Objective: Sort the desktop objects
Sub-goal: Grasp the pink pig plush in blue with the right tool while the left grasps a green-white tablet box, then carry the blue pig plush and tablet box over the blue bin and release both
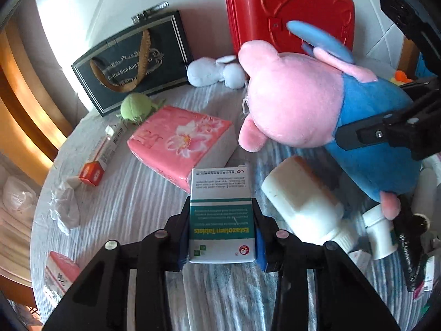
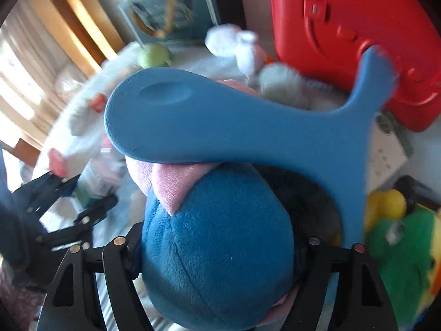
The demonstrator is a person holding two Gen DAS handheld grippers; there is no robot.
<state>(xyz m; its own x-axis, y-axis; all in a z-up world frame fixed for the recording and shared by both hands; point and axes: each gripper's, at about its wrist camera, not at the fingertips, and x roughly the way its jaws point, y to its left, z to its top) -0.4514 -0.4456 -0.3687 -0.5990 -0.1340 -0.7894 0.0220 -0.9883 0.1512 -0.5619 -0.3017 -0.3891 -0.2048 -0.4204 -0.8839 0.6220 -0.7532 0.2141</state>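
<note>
My left gripper is shut on a white and green Estazolam tablets box and holds it just above the striped cloth. My right gripper is shut on the blue body of a pink-headed pig plush; the plush also shows in the left wrist view, lifted at the right with the right gripper's finger on it. A blue flat handle-shaped object lies across the plush's top.
A red case and a dark gift bag stand at the back. A pink tissue pack, green plush ball, white plush, white bottle, orange box and crumpled wrapper lie on the cloth. A green and yellow plush lies at right.
</note>
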